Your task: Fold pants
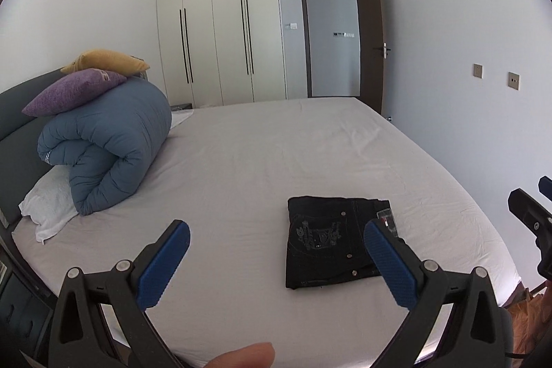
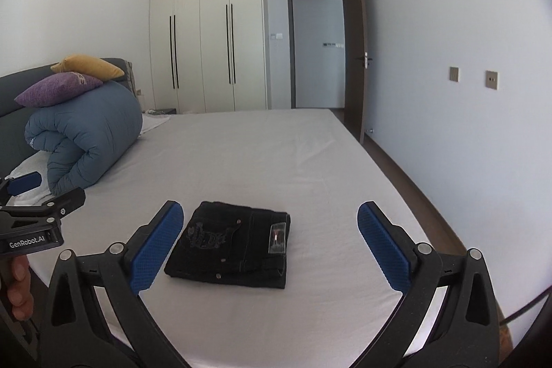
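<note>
From your left wrist camera, your left gripper (image 1: 276, 249) stands with its jaws spread wide and nothing between the blue pads (image 1: 162, 268), raised above the bed (image 1: 258, 140) and clear of the sheet. The pants (image 1: 331, 242) lie folded into a compact dark rectangle on the pale sheet, ahead and a little to the right, partly behind your right-hand finger; an embroidered back pocket faces up and a label sits at the right end. A rolled blue duvet (image 1: 110, 147) rests at the headboard end with a purple cushion (image 1: 74, 90) and a yellow cushion (image 1: 107, 61) stacked on it, and a white pillow (image 1: 51, 202) under it. A thumb tip (image 1: 245, 356) shows at the bottom edge, and part of your other tool pokes in at the far right. From your right wrist camera, your right gripper (image 2: 270, 245) is likewise spread to its widest, empty, held above the bed (image 2: 258, 147). The pants (image 2: 234, 245) lie between the lines of the two fingers, nearer the left one, touching neither. Your left gripper (image 2: 41, 192) appears at the left edge, well apart from the pants, with your hand (image 2: 19, 287) wrapped around its handle. A wardrobe (image 2: 207, 40) and an open door (image 2: 355, 57) stand beyond the bed.
</note>
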Motion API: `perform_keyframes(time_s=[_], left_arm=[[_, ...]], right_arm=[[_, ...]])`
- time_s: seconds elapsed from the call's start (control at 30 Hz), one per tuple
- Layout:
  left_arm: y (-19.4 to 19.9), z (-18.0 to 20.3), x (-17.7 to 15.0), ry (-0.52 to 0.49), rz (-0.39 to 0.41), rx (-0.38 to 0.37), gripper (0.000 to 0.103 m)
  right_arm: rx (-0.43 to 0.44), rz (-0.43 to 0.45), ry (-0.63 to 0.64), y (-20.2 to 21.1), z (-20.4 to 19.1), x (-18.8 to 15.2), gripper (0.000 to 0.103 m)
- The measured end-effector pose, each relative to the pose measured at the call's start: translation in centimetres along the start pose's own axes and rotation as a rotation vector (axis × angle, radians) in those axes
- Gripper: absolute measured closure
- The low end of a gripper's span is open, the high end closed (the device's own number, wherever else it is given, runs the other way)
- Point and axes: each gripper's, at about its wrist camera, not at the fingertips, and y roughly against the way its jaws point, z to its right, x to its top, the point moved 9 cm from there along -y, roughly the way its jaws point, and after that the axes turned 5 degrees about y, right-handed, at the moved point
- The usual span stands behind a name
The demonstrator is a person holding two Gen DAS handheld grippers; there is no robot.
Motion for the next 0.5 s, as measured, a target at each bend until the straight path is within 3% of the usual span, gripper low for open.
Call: perform_keyframes(time_s=[0.17,0.5], left_arm=[[-1.7,0.6,-2.5,0.034,-0.123,-0.025,0.0],[-4.5,2.0,-6.5,0.036,-0.282,-0.04,0.0]], right_arm=[[-0.025,-0.189,-0.09,-0.3,0.4,-2.4,0.0],[-0.007,-0.304,-0.122,-4.2,0.5,-4.5,0.0]])
